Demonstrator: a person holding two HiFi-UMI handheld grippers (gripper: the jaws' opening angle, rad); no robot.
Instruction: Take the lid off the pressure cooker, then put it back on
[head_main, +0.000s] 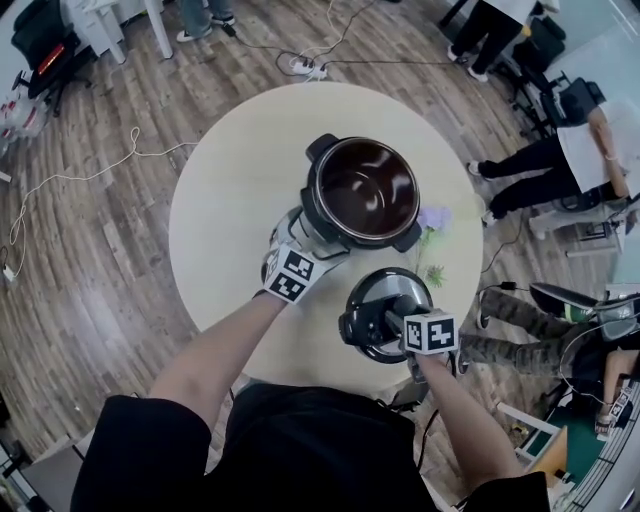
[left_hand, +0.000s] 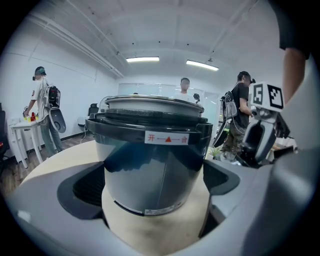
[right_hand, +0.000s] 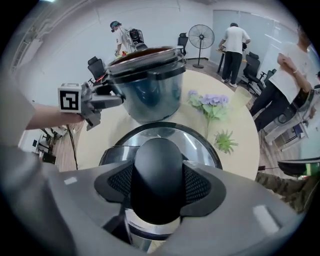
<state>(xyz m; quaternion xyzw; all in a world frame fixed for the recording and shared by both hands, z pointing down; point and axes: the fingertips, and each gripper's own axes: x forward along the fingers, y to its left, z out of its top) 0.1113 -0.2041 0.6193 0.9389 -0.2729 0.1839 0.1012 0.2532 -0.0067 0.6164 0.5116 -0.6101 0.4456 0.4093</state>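
Wooden floor (head_main: 90, 250) with loose cables surrounds a round cream table (head_main: 220, 220). Several people stand or sit at the edges of the room.

On the table stands the pressure cooker (head_main: 310, 200), open at the top, so its dark inner pot (head_main: 362, 190) is visible and shiny inside. On the front of its black collar there is a white label (left_hand: 168, 138) with red characters and a red triangle.

The left gripper (head_main: 303, 242) is at the near left side of the cooker, low and close to the table top. Its jaws stand wide apart and the steel wall of the cooker fills the space just in front of them. I cannot tell if the tips touch this wall.

The right gripper (head_main: 388, 325) points steeply down over the near edge of the table. Its jaws are closed on the black knob (right_hand: 157, 180) of the lid (head_main: 375, 290), with one ribbed pad pressing on each side of the knob. The lid has a bright metal top and a black rim. It is apart from the cooker, toward the person and a little to the right. I cannot tell if it rests on the table or hangs just above it.

Between the cooker and the lid, on the right, lies an artificial flower (head_main: 433, 220) with pale purple blossoms, and a small green sprig (head_main: 435, 272) lies beside it.
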